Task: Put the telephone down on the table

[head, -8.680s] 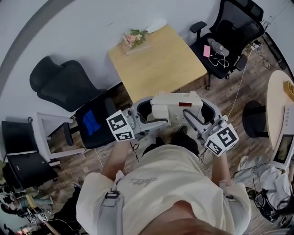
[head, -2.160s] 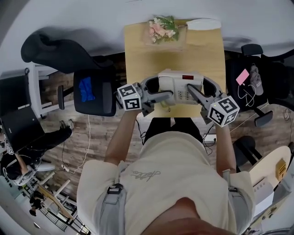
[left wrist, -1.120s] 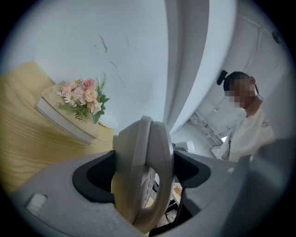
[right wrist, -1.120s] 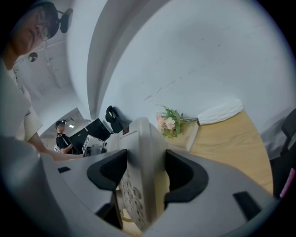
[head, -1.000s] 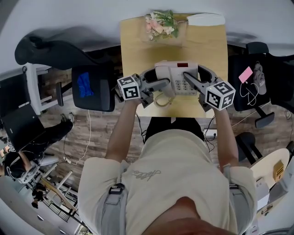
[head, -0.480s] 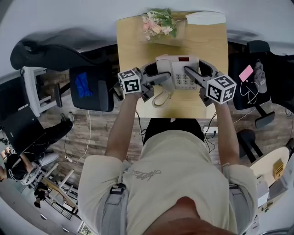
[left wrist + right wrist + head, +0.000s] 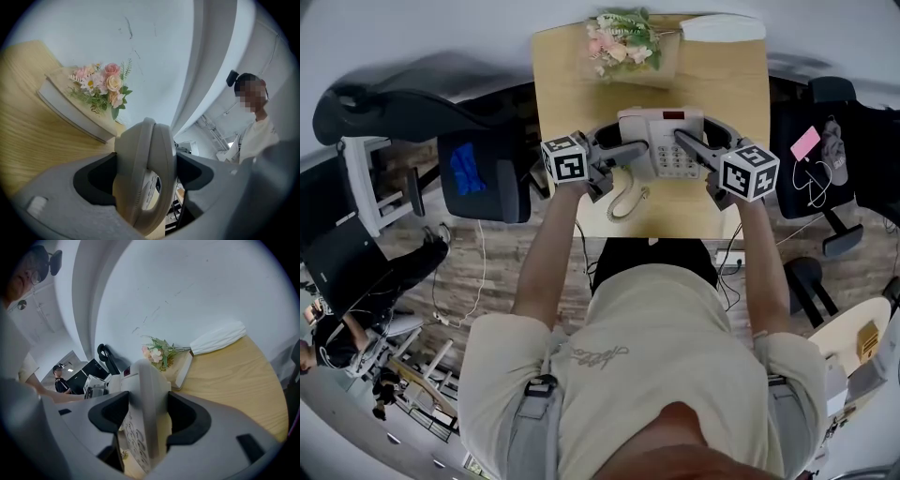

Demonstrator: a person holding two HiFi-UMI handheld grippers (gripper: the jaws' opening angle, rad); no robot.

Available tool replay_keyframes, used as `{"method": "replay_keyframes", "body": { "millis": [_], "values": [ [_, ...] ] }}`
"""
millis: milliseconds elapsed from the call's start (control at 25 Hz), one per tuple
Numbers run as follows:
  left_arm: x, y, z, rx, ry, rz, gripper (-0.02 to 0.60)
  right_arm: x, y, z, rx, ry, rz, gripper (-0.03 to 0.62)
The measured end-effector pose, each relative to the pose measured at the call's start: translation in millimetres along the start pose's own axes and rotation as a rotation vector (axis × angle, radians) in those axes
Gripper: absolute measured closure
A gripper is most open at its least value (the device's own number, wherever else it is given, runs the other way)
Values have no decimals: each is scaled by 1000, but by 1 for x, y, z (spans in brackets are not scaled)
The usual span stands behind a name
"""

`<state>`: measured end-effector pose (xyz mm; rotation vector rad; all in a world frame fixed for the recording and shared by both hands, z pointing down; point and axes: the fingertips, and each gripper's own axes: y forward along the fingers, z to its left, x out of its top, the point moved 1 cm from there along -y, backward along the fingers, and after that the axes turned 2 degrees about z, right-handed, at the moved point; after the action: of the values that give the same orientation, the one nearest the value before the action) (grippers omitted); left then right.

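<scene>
A beige desk telephone (image 7: 661,141) with a keypad and a red display is held from both sides low over the near half of the wooden table (image 7: 727,89); whether it touches the top I cannot tell. My left gripper (image 7: 630,153) is shut on its handset side (image 7: 143,173), my right gripper (image 7: 686,145) on its keypad side (image 7: 145,413). Its coiled cord (image 7: 626,199) trails toward the table's near edge. In the left gripper view the left gripper (image 7: 146,176) has a jaw pressed on each face of the phone, and so does the right gripper (image 7: 144,420) in its own view.
A flower arrangement on a pale base (image 7: 621,42) and a white folded cloth (image 7: 722,28) lie at the table's far edge. A black chair with a blue item (image 7: 483,173) stands at the left, another with a pink item (image 7: 825,155) at the right.
Both grippers have carried the telephone from in front of the person's body out over the table; in the last second it moved a little farther in from the near edge.
</scene>
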<state>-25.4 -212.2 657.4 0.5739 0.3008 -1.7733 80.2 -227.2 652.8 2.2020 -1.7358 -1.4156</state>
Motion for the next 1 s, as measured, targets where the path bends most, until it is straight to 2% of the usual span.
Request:
{"method": "replay_keyframes", "body": {
  "millis": [400, 1000],
  "values": [
    [-11, -6, 18, 33, -48, 46, 195, -22, 15, -8, 12, 98, 25, 336],
    [-10, -3, 37, 81, -133, 13, 195, -32, 28, -27, 22, 184, 36, 336]
  ]
}}
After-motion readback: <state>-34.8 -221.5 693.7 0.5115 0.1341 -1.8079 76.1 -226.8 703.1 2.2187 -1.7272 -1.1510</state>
